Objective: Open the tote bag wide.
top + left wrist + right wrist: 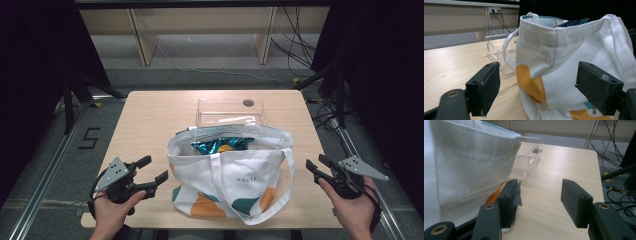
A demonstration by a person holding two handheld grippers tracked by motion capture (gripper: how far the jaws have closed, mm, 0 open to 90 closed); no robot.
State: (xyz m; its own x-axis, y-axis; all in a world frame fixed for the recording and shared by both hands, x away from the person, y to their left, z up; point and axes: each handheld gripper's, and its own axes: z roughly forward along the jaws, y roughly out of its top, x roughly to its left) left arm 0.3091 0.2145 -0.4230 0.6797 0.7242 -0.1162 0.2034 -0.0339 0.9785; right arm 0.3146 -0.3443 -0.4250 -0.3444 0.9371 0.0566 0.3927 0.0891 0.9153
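A white tote bag (235,172) with orange and teal patches stands open in the middle of the wooden table (150,115). A shiny blue snack packet (220,145) pokes out of its mouth. My left gripper (152,171) is open at the bag's left, its jaws apart and nothing between them; the bag's side (564,62) stands just beyond them. My right gripper (317,166) hovers open at the bag's right, near the table's edge. In the right gripper view the bag's cloth (471,165) hangs beside the left jaw.
A clear plastic box (230,112) sits behind the bag, toward the far side of the table. Cables (305,50) trail over the floor at the back right. Bare table top lies to the left of the bag.
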